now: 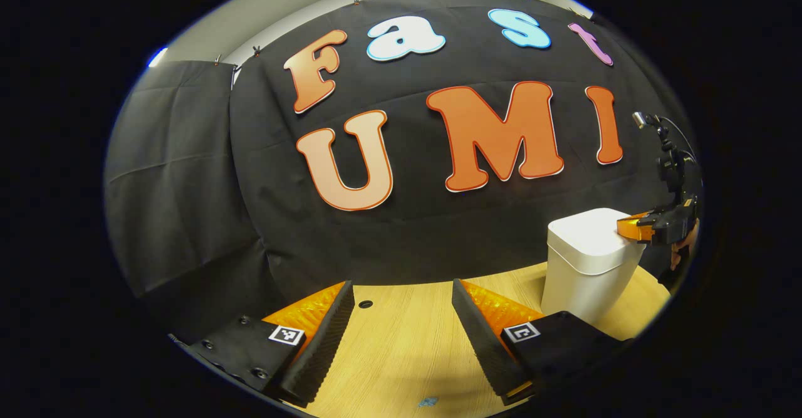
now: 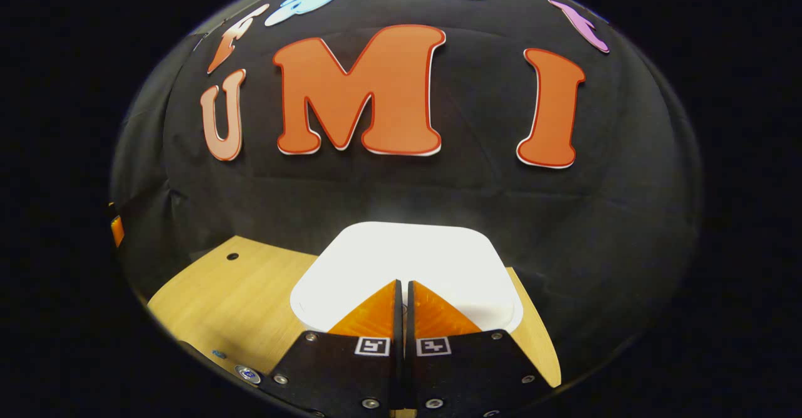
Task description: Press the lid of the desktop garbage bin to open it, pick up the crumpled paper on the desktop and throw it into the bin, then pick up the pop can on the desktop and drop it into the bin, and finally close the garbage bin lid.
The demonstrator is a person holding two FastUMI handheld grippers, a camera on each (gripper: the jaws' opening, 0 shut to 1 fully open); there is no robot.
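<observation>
Bin lid under the right hand-held gripper, left hand-held gripper spread over bare counter

Left gripper view: the left hand-held gripper (image 1: 401, 336) sits low in the foreground with its two fingers spread wide apart, nothing between them. Under it lies a pale wooden counter (image 1: 407, 343) with a small dark round hole (image 1: 365, 304) near its far edge. To the right, standing upright on the counter, is the white garbage bin (image 1: 588, 267), a tapered box with rounded corners and its lid (image 1: 592, 231) down flat. The right hand-held gripper (image 1: 626, 227) reaches in from the right edge, its fingertips resting on the right part of the lid; part of a hand (image 1: 680, 252) shows behind it. Black cloth forms the wall behind.

Right gripper view: the right hand-held gripper (image 2: 403, 283) points forward with its fingers pressed together, only a thin slit between them and nothing pinched. Its tips lie over the white lid (image 2: 407, 255), near the lid's middle and toward the nearer edge; whether they press down on it cannot be told. The lid looks closed and level. The counter (image 2: 225, 299) spreads to the left, with the same small hole (image 2: 232, 256).
</observation>
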